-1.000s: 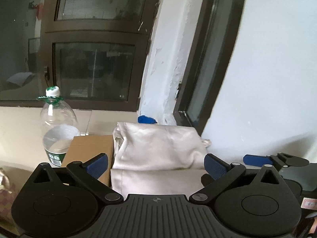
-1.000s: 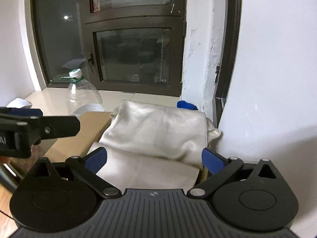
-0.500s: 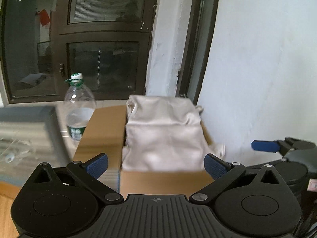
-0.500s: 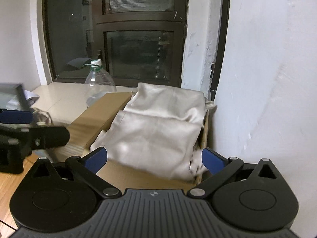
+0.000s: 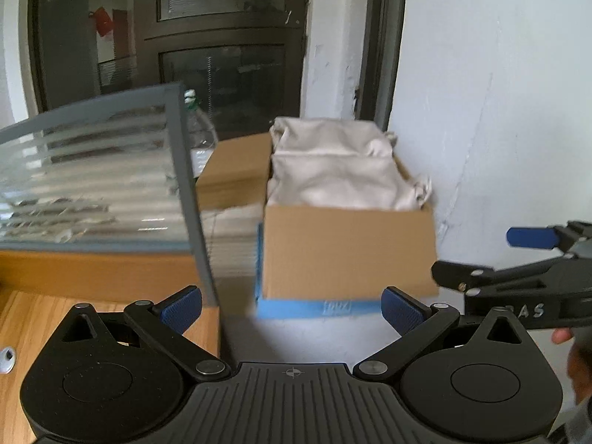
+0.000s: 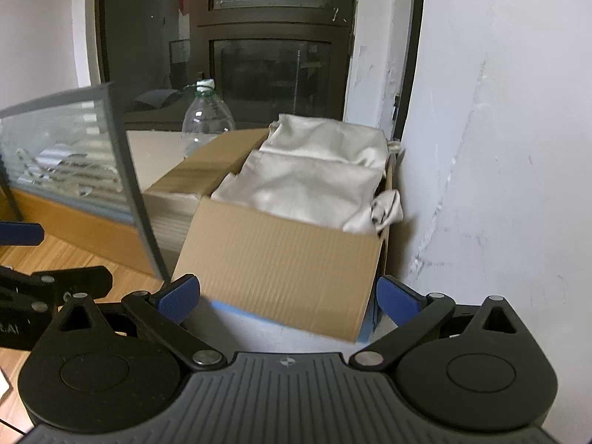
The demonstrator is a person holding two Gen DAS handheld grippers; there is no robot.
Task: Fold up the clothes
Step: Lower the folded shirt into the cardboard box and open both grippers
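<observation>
Both my claws, left gripper and right gripper, have drawn back, wide open and empty. The folded cream garment sits in the cardboard box (against the wall), so this piece looks done.

Black ribbed tongs with blue pads, silver screws, perhaps white lettering

Office, wooden desk with frosted glass partition, dark-framed window, cardboard box by white wall
</observation>
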